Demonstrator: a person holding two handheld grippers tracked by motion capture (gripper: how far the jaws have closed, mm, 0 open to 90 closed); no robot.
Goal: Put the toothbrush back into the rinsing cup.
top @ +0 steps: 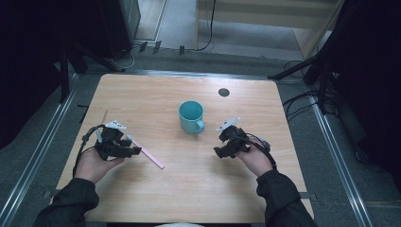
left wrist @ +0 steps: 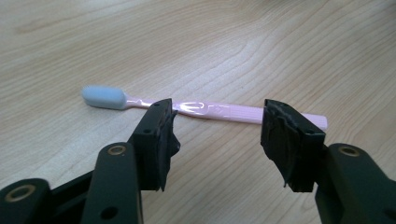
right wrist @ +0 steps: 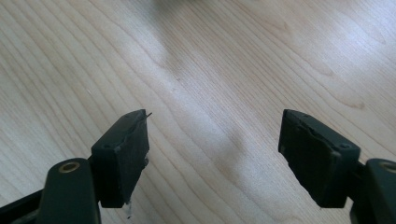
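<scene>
A pink toothbrush (top: 150, 156) with a pale blue head lies flat on the wooden table (top: 156, 94). In the left gripper view the toothbrush (left wrist: 219, 112) runs crosswise just beyond the jaws. My left gripper (left wrist: 217, 128) is open, its jaws standing wide on either side of the handle without touching it. In the high view the left gripper (top: 130, 149) sits over the brush's head end. A teal mug (top: 191, 117) stands upright at the table's middle, handle toward the near right. My right gripper (top: 221, 144) is open over bare wood (right wrist: 215, 135), near the mug's right.
A small round dark hole (top: 224, 92) marks the table's far side. Metal rails (top: 42, 146) run along both sides of the table. Dark stands and cables (top: 302, 101) lie on the floor beyond the far corners.
</scene>
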